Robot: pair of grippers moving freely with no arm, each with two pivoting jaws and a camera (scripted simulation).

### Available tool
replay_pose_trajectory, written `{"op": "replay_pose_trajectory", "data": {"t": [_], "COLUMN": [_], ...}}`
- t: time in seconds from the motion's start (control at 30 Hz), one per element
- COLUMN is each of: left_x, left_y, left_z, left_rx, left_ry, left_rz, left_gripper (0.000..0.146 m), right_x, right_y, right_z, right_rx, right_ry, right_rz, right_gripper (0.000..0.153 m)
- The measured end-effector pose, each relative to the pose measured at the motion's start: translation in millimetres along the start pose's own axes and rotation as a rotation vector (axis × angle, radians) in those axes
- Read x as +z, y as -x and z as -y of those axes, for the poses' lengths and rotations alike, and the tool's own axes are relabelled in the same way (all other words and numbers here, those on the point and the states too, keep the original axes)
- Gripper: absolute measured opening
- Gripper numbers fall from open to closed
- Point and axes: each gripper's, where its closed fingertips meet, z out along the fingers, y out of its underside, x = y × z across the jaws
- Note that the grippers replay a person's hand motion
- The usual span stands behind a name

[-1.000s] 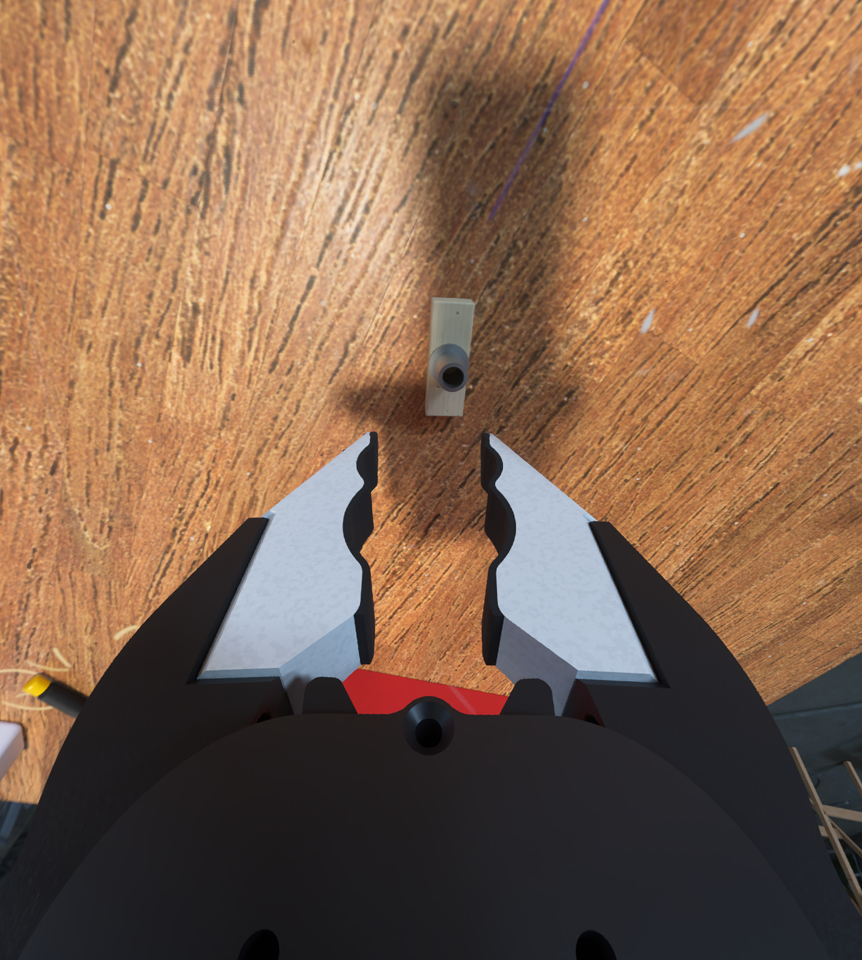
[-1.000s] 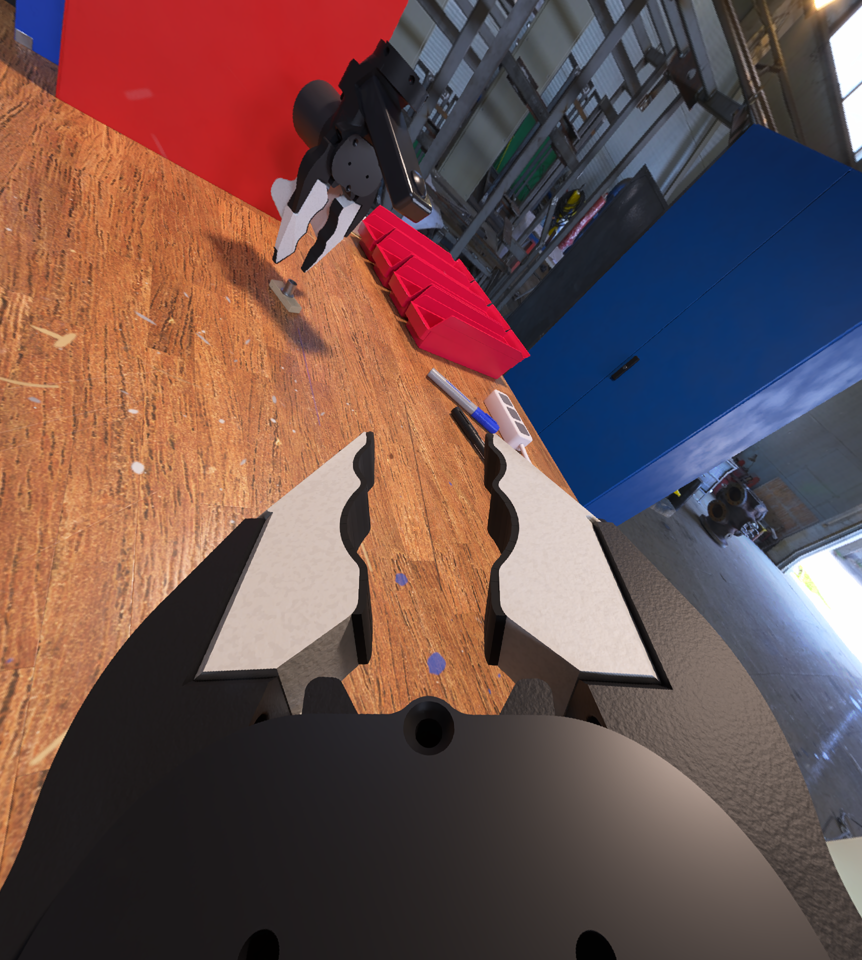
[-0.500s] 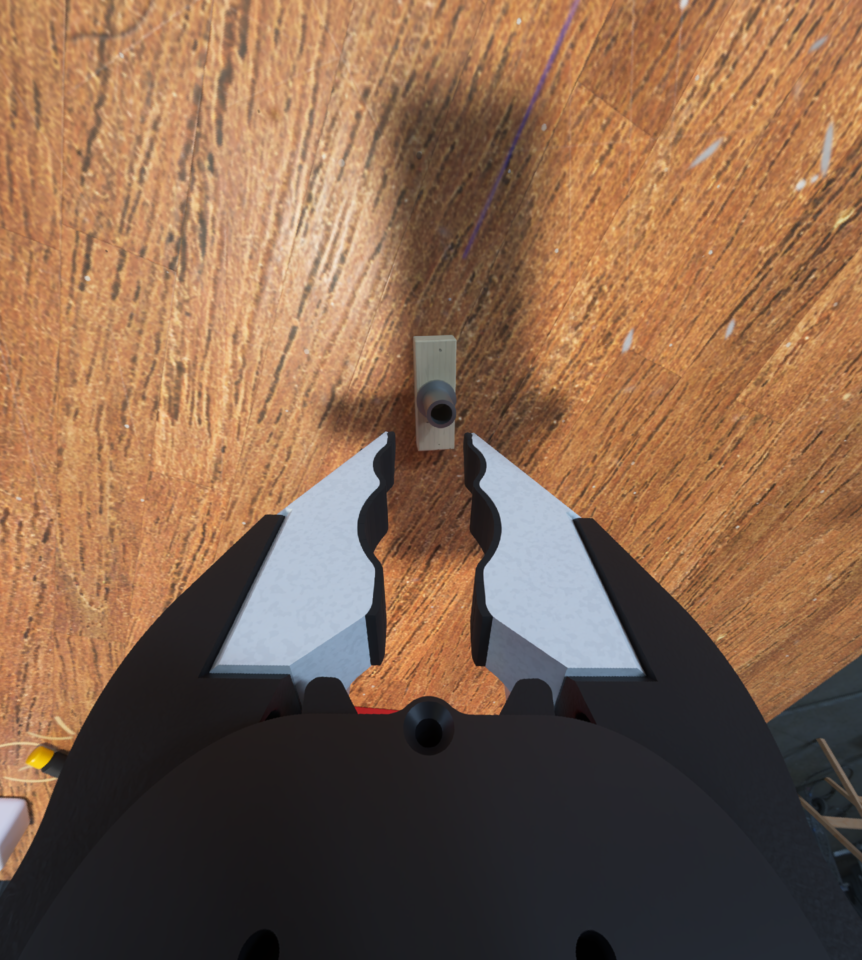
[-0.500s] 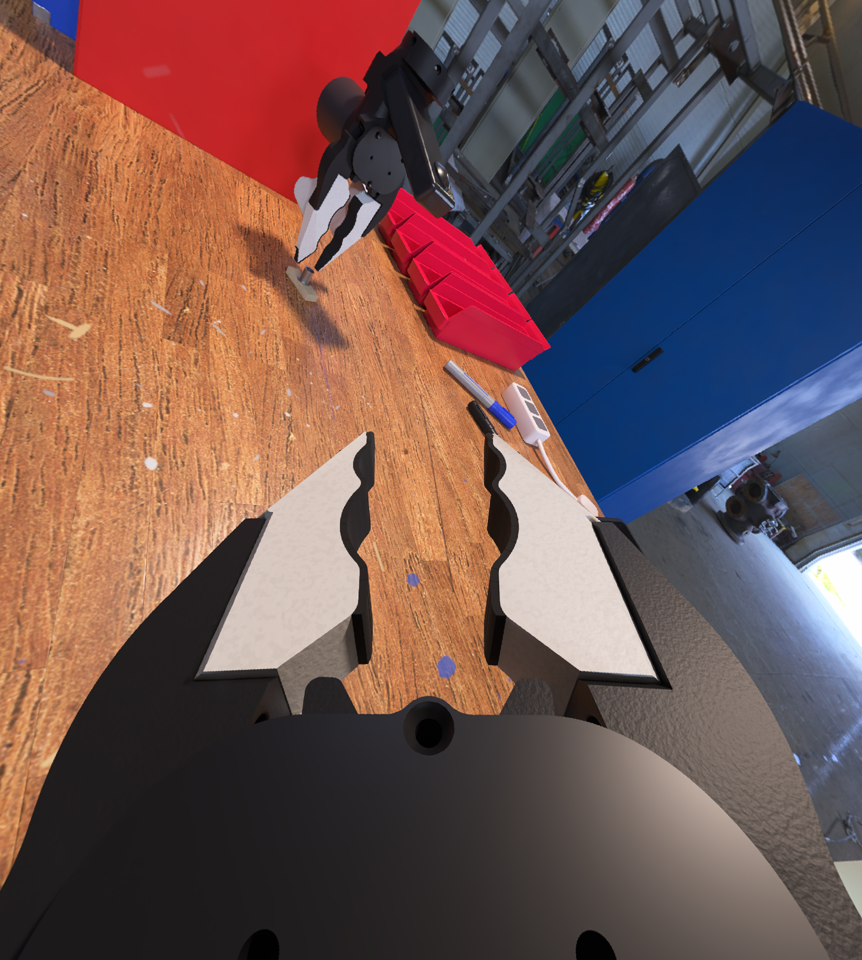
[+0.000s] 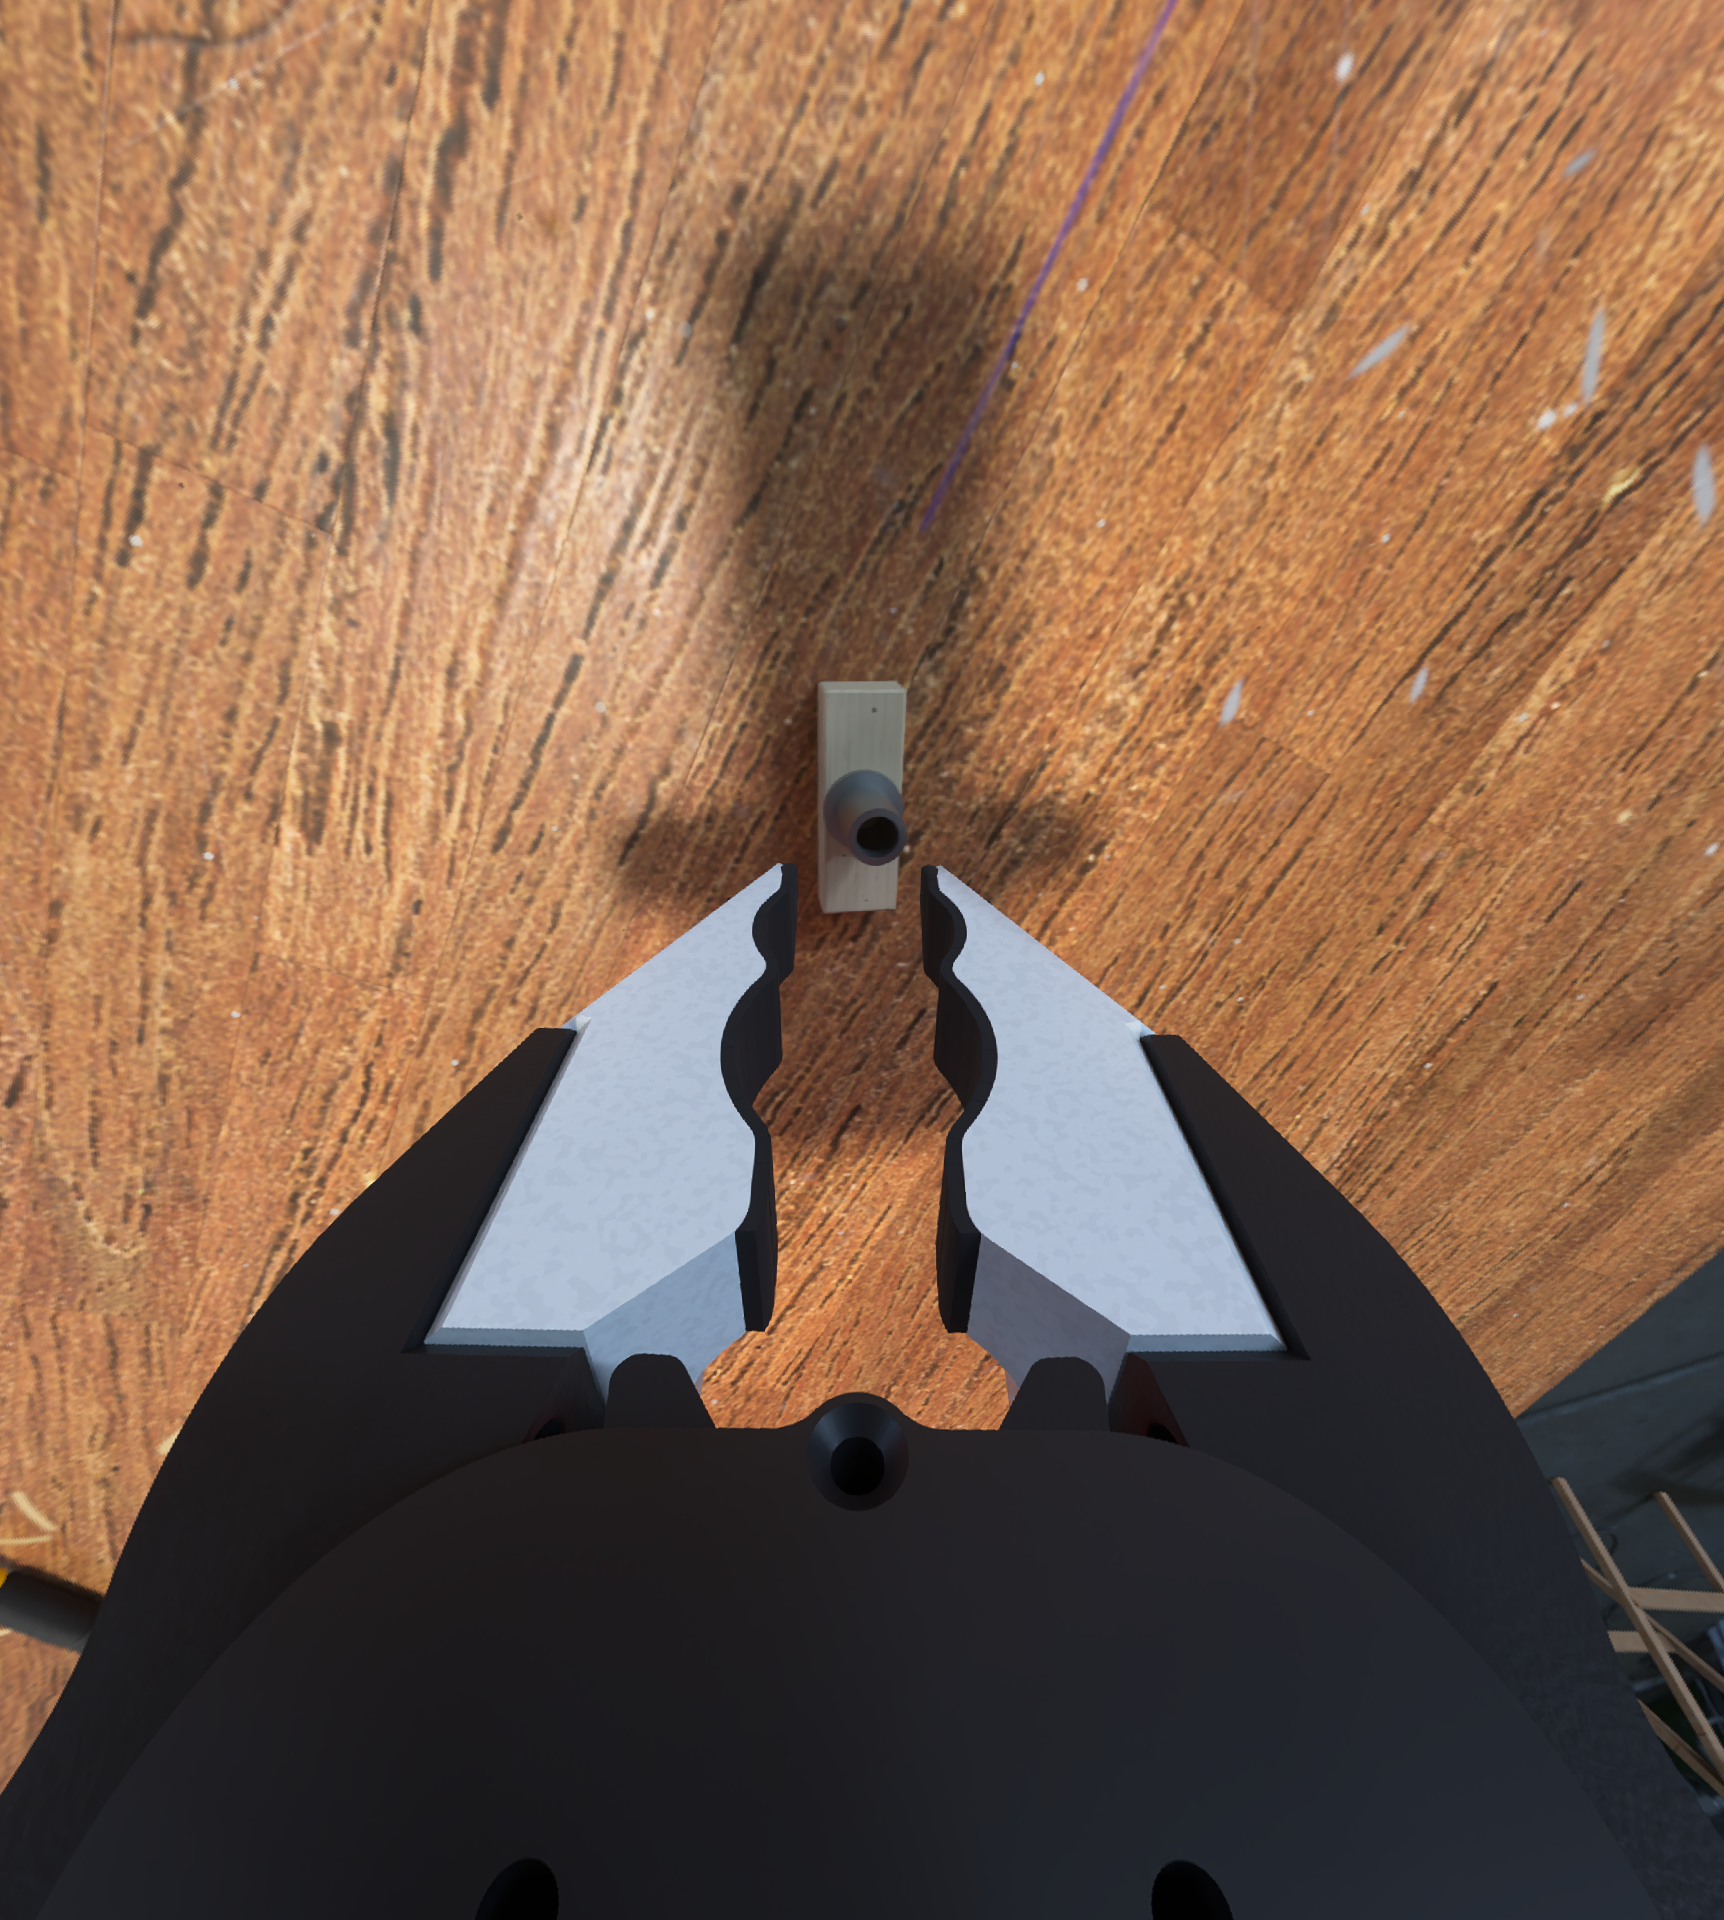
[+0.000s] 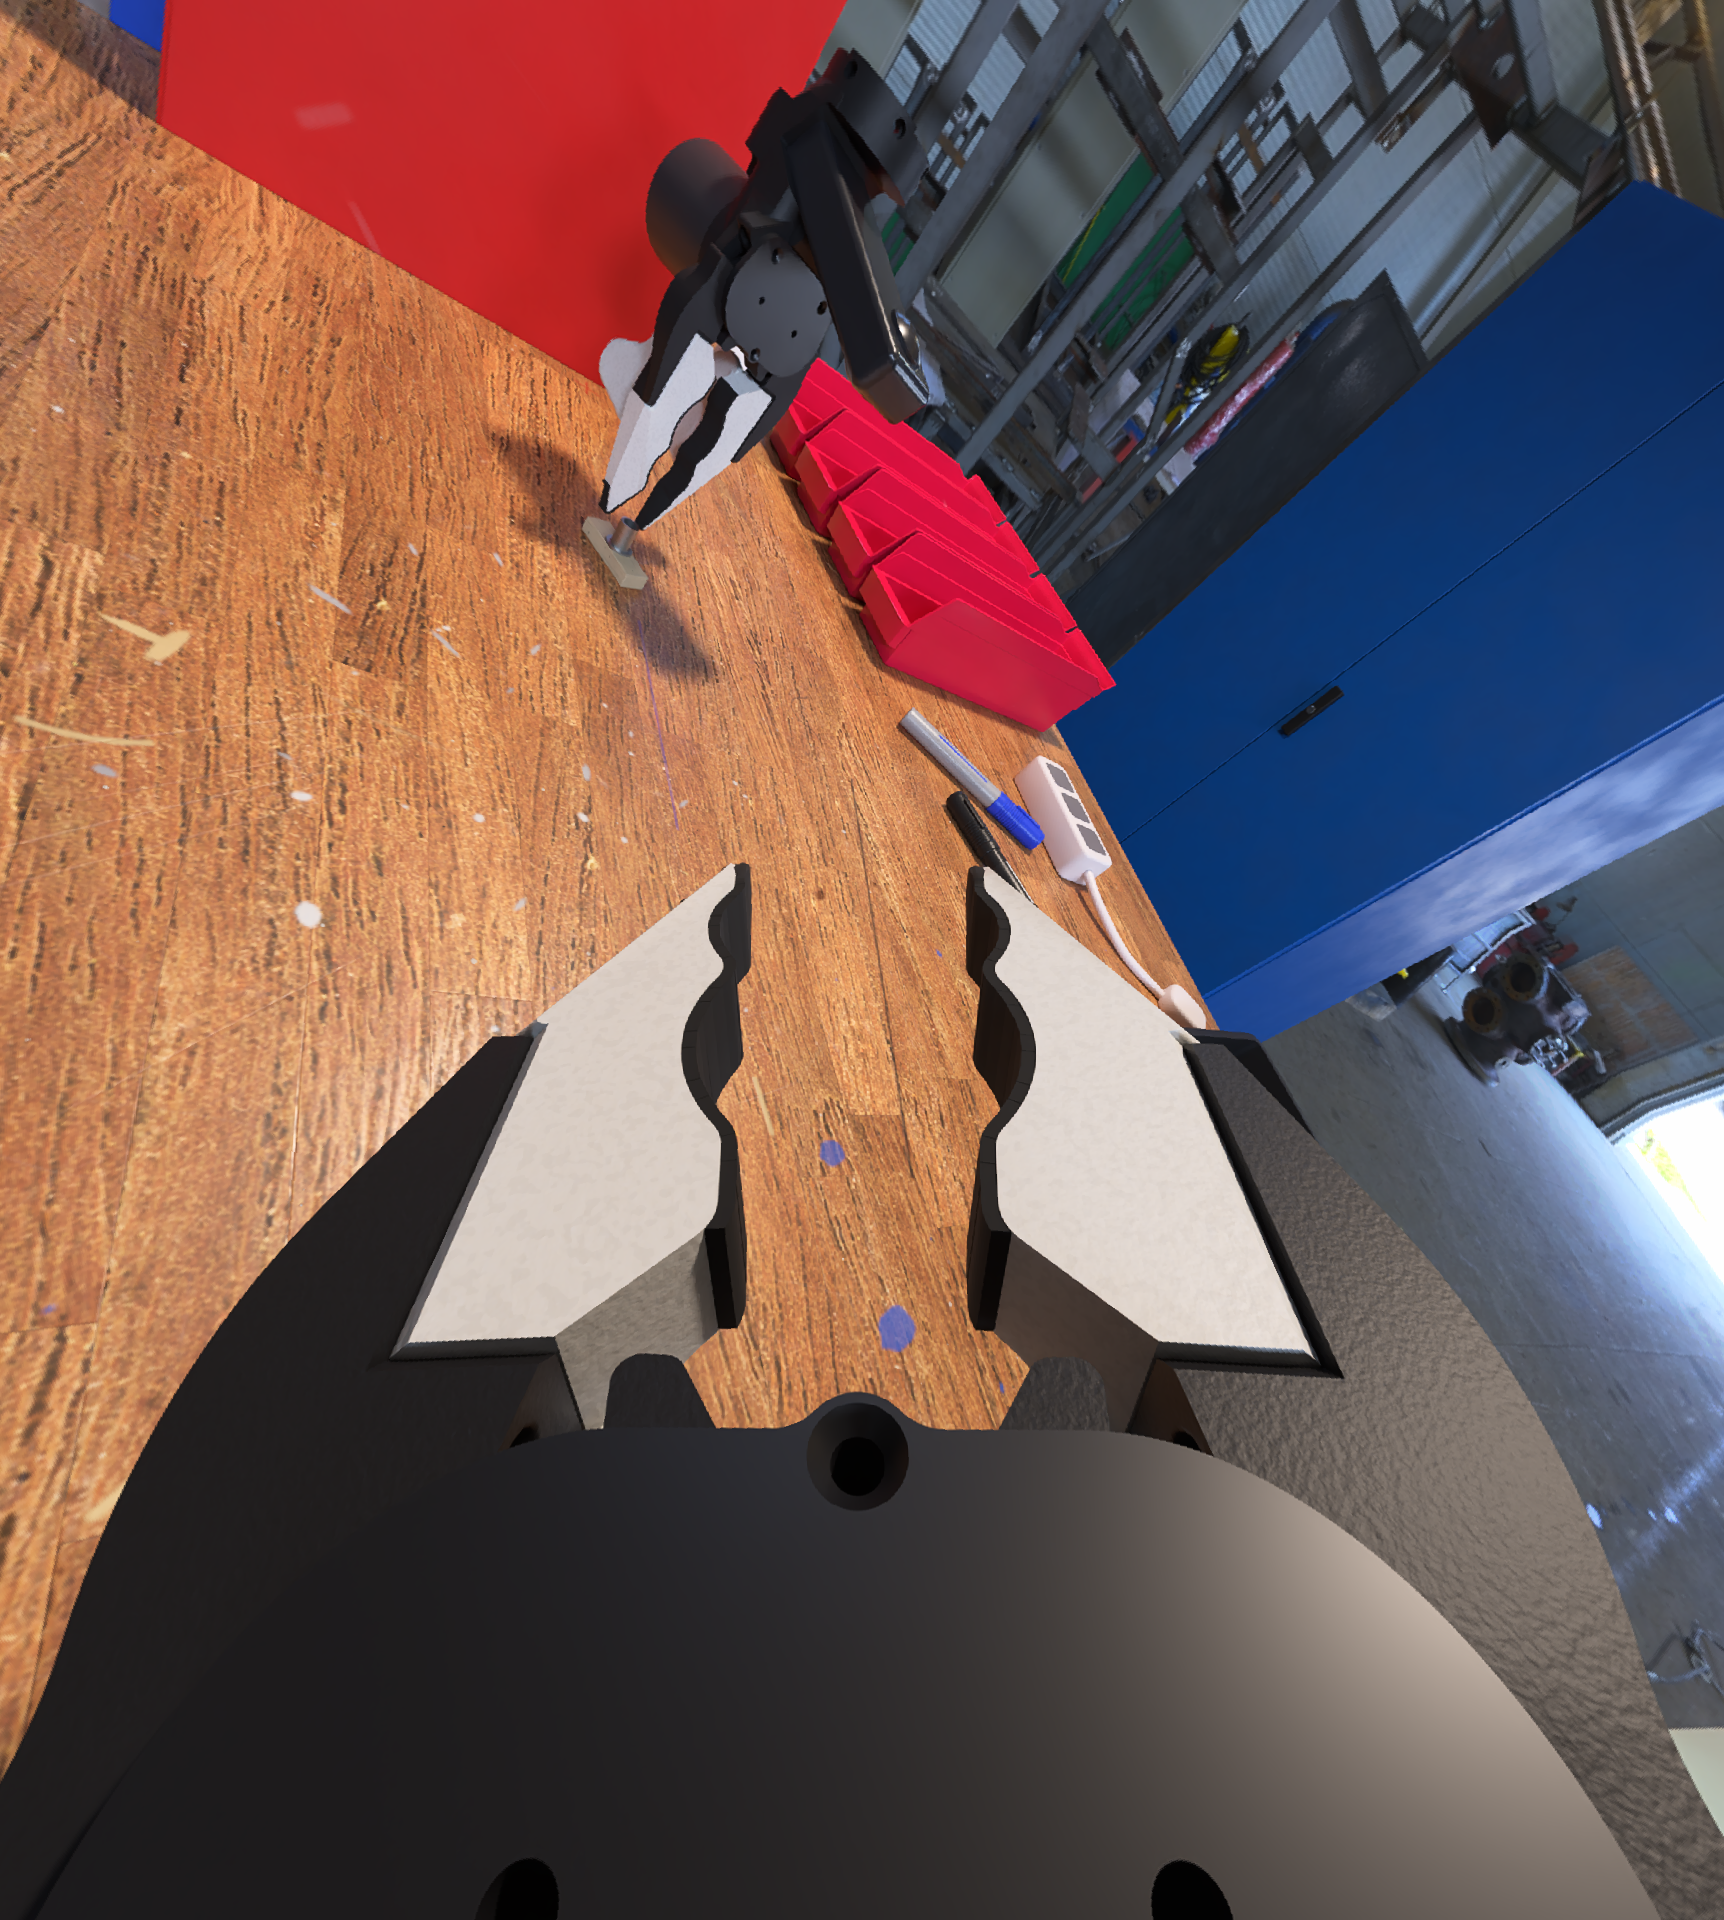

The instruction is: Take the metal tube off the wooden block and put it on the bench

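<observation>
A short grey metal tube (image 5: 868, 821) stands upright on a small pale wooden block (image 5: 861, 727) lying on the wooden bench (image 5: 422, 520). My left gripper (image 5: 858, 878) is open and empty, pointing straight down, its tips just above and either side of the tube's open end. In the right wrist view the left gripper (image 6: 629, 509) hangs right over the tube (image 6: 619, 537) and block (image 6: 617, 556). My right gripper (image 6: 858, 883) is open and empty, low over the bench, far from the block.
Several red bins (image 6: 931, 561) line the bench edge beyond the block, with a red panel (image 6: 484, 156) behind. A blue-capped marker (image 6: 972, 779), a black pen (image 6: 983, 842) and a white power strip (image 6: 1066, 821) lie near my right gripper. A yellow-tipped tool (image 5: 6, 1605) lies at the left.
My left gripper has come down closer over the tube and its jaws have narrowed from a second ago. My right gripper has shifted slightly; its jaws stay open.
</observation>
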Motion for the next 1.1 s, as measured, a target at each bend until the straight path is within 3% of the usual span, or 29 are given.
{"op": "replay_pose_trajectory", "data": {"t": [0.77,1.1], "left_x": [6.7,-9.6], "left_y": [-3.7,-4.7], "left_z": [2.1,4.4], "left_rx": [0.014,-0.019], "left_ry": [0.017,-0.063], "left_rz": [0.016,0.039], "left_gripper": [0.011,0.011], "right_x": [-1.6,-4.9], "right_y": [-0.1,-1.8], "right_z": [-3.1,-4.7], "right_rx": [-0.005,-0.003], "right_ry": [0.016,0.013], "right_rz": [-0.002,-0.021], "right_gripper": [0.041,0.041]}}
